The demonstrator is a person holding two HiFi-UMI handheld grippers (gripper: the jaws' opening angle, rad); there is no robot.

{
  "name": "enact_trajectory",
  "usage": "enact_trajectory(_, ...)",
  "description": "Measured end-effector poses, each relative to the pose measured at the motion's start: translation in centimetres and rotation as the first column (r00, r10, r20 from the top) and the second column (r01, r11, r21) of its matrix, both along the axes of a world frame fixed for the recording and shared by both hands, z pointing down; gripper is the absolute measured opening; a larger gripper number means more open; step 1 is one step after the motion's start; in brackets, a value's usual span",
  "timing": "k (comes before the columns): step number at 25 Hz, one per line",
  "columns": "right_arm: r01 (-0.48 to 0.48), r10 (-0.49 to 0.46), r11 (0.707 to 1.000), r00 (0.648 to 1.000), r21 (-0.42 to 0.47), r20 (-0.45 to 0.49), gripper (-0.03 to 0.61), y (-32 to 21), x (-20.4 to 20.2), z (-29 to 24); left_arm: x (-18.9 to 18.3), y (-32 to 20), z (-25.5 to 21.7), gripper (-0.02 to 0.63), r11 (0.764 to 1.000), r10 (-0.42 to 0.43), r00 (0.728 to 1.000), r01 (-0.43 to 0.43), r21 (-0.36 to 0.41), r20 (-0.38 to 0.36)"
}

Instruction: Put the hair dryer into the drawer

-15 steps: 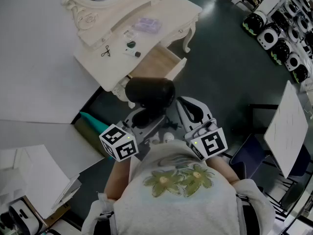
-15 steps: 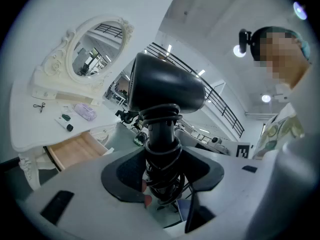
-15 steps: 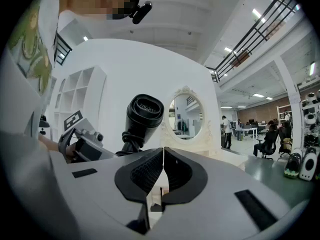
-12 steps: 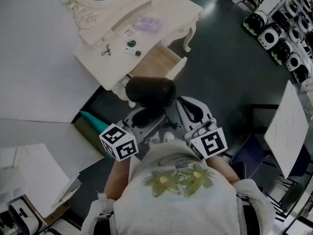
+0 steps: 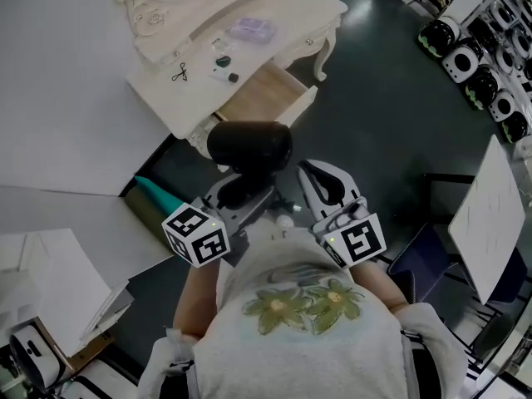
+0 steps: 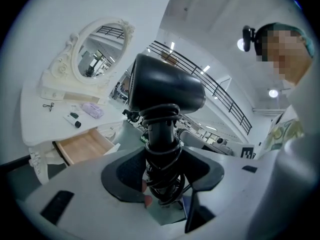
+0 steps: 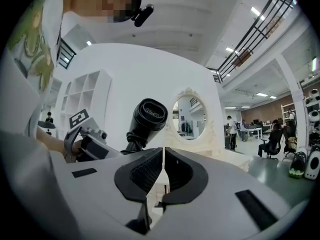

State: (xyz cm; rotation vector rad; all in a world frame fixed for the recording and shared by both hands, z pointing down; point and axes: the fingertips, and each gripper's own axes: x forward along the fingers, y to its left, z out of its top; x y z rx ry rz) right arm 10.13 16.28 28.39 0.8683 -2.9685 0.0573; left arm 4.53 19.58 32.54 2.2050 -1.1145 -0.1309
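Note:
The black hair dryer (image 5: pixel 249 146) stands upright in front of me, its cord wound round the handle. My left gripper (image 5: pixel 241 191) is shut on that handle; in the left gripper view the pads press the wrapped handle (image 6: pixel 161 149) from both sides below the barrel (image 6: pixel 165 89). The cream dressing table (image 5: pixel 278 7) has its wooden drawer (image 5: pixel 258 98) pulled open just beyond the dryer, and the drawer (image 6: pixel 82 146) also shows at lower left in the left gripper view. My right gripper (image 5: pixel 320 181) is shut and empty beside it, with the dryer (image 7: pixel 147 116) to its left.
On the tabletop lie a purple case (image 5: pixel 251 30), a small tube (image 5: pixel 223 61) and scissors (image 5: pixel 179 75). A teal object (image 5: pixel 154 202) lies on the dark floor by the table leg. White devices (image 5: pixel 465 56) line the far right, and a white panel (image 5: pixel 490 206) stands at right.
The table and drawer sit slightly higher in the head view, and the left gripper with the dryer has edged a little left. Both grips look the same.

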Motion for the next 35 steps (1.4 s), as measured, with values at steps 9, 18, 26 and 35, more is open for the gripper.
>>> enact_trajectory(9,0.041,-0.040,0.999,0.997,0.015,-0.066,0.026,0.7,0.0,1.6,0.2,0.2,1.5,0.219,0.999,-0.021,0.998,0.023,-0.044,0.059)
enact_trajectory(18,0.042,-0.042,0.999,0.994,-0.002,-0.100,0.026,-1.5,-1.0,3.1,-1.8,-2.6,3.4,0.219,0.994,-0.032,0.996,0.040,-0.104,0.081)
enact_trajectory(26,0.033,-0.036,0.999,0.994,-0.030,-0.103,0.026,-5.5,-2.1,3.6,-3.1,-6.5,5.0,0.219,0.986,0.006,0.992,0.015,-0.164,0.129)
enact_trajectory(35,0.024,-0.030,0.997,0.995,-0.071,-0.094,0.026,-9.3,-3.1,4.3,-4.6,-10.4,6.8,0.218,0.973,0.027,0.989,0.007,-0.230,0.146)
